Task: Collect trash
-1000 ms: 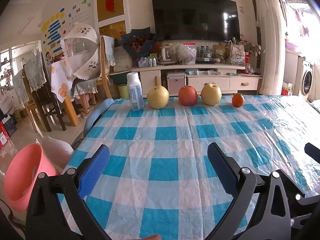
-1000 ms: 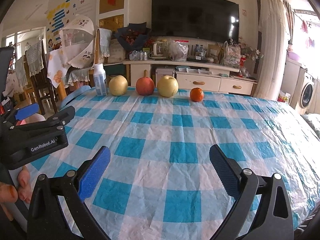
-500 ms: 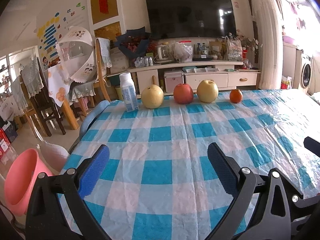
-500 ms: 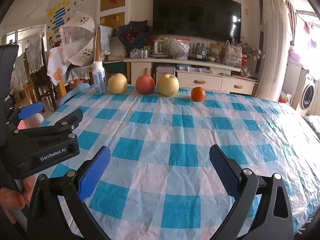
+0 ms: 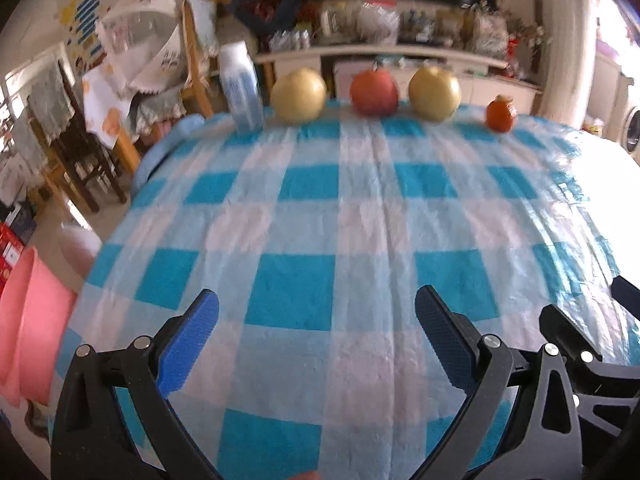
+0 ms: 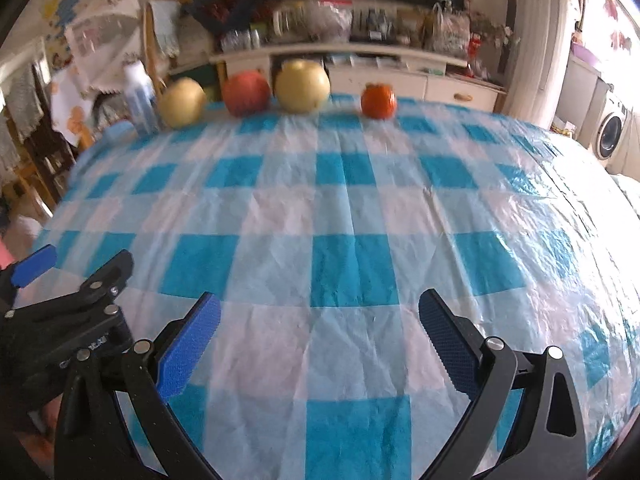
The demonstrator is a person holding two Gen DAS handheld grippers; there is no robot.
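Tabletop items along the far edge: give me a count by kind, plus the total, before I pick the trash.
Bottle, white with blue label: 1
Yellow pears: 2, one beside the bottle, one right of the red fruit
Red apple-like fruit: 1
Small orange fruit: 1
Total: 5, all in one row on the checked tablecloth.

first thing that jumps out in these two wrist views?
The blue-and-white checked tablecloth fills both views, bare but for a row along its far edge: a white bottle, a yellow pear, a red apple, a second yellow pear and a small orange fruit. In the foreground, the left gripper and right gripper both hover open with blue-padded fingers, holding nothing. A pink bin sits off the table's left edge.
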